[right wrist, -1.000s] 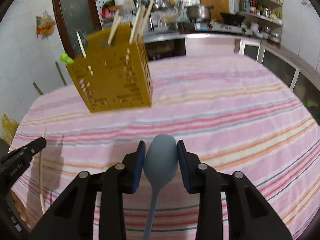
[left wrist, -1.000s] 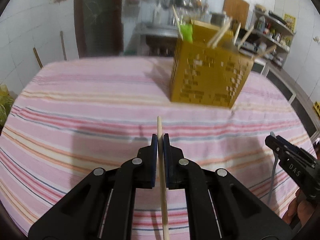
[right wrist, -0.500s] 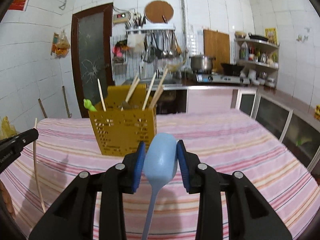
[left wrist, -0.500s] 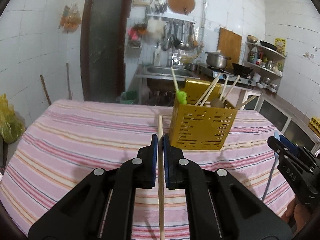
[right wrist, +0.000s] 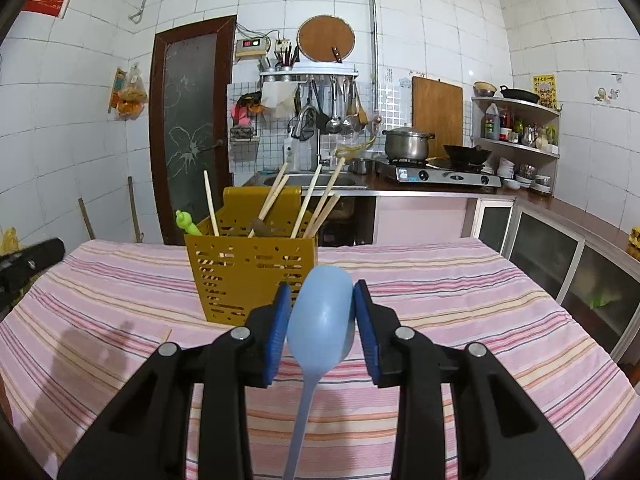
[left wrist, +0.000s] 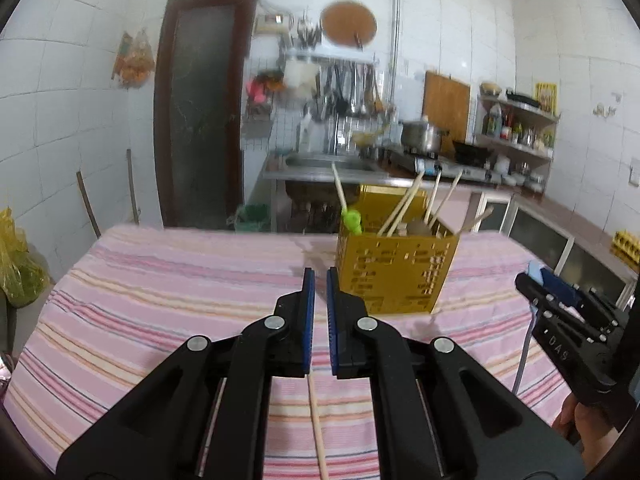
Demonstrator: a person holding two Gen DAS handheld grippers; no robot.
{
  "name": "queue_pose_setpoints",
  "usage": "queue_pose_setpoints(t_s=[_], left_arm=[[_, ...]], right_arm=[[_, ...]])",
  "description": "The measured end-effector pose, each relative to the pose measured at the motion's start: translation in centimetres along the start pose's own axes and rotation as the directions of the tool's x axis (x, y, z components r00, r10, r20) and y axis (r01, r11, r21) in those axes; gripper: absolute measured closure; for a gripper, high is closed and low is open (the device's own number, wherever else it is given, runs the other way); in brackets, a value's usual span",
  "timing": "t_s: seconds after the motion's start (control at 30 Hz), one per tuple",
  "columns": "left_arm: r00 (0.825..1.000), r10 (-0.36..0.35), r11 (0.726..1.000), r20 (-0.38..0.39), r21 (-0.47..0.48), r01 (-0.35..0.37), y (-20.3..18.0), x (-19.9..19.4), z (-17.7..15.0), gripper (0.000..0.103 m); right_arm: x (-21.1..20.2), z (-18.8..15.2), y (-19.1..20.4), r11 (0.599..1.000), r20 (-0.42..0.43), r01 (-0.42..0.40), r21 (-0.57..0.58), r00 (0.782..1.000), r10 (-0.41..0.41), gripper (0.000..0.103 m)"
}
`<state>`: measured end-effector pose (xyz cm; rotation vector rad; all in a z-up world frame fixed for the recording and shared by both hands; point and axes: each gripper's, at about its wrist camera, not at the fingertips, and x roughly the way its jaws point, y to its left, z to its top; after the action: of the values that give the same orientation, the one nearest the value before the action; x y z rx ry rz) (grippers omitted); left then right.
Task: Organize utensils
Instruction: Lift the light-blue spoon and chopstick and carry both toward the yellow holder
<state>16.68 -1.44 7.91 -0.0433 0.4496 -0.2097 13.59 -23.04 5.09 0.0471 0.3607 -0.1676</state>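
A home kitchen: white-tiled walls, gas stove (right wrist: pixel 438 174) with pot (right wrist: pixel 406 143) at one o'clock, hanging ladles (right wrist: pixel 334 106) at twelve.

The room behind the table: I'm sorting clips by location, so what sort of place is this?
A home kitchen, most likely. A lidded pot sits on a gas stove, ladles and spatulas hang from a wall rack above a sink, and a corner shelf holds bottles.
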Motion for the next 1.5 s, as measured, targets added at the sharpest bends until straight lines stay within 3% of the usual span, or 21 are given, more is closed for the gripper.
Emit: queue_pose_setpoints(t_s=[0.1, 0.17, 0.23, 0.33, 0.63, 0.77, 1.0, 1.2, 1.37, 1.5], left_arm=[[0.993, -0.024, 0.998, -0.116, -0.065, 0.016, 1.4, 2.8, -0.4, 0.097], [0.98, -0.02, 0.997, -0.196, -0.081, 0.004, 1.9, 5.0, -1.2, 0.09], [0.962, -0.002, 0.997, -0.273, -0.077, -0.02, 2.3, 7.3, -2.3, 0.07], [0.944, 0.016, 0.997, -0.33, -0.072, -0.042, 2.5, 10.0, -3.8, 0.058], [0.889, 0.083, 0.996, -0.45, 0.001, -0.092, 1.8, 15.5, -6.5, 0.058], [0.887, 0.112, 0.994, -0.448, 0.052, -0.1, 1.0, 16.1, -6.9, 0.064], [0.875, 0.142, 0.987, -0.462, 0.127, -0.093, -1.3, 16.3, -6.7, 0.095], [0.869, 0.111, 0.993, -0.483, 0.088, -0.079, -1.0, 16.7, -6.0, 0.099], [0.89, 0.084, 0.996, -0.447, 0.053, -0.067, -0.7, 15.2, -5.6, 0.099], [0.924, 0.066, 0.998, -0.377, 0.017, -0.065, -0.1, 13.2, -4.5, 0.099]], right_arm=[[0.6, -0.3, 0.1, 1.0, -0.021, -0.001, -0.009, 1.0, 0.001, 0.07], [1.6, -0.7, -0.1, 1.0, -0.062, -0.007, -0.015, 0.998, 0.006, 0.07], [2.2, -1.0, -0.4, 1.0, -0.081, -0.004, -0.011, 0.997, 0.003, 0.07], [3.3, -1.4, -0.7, 1.0, -0.103, -0.006, -0.003, 0.995, 0.006, 0.07], [4.8, -2.0, -1.2, 1.0, -0.131, -0.012, 0.009, 0.991, 0.013, 0.07], [5.1, -2.2, -1.2, 1.0, -0.138, -0.018, 0.014, 0.99, 0.02, 0.07], [5.2, -2.1, -0.8, 1.0, -0.135, -0.029, 0.01, 0.99, 0.03, 0.07], [5.1, -2.1, -0.8, 1.0, -0.134, -0.017, 0.004, 0.991, 0.018, 0.07], [5.1, -1.8, -0.8, 1.0, -0.131, -0.015, 0.007, 0.991, 0.016, 0.07], [4.7, -1.4, -0.5, 1.0, -0.117, -0.014, 0.0, 0.993, 0.014, 0.07]])
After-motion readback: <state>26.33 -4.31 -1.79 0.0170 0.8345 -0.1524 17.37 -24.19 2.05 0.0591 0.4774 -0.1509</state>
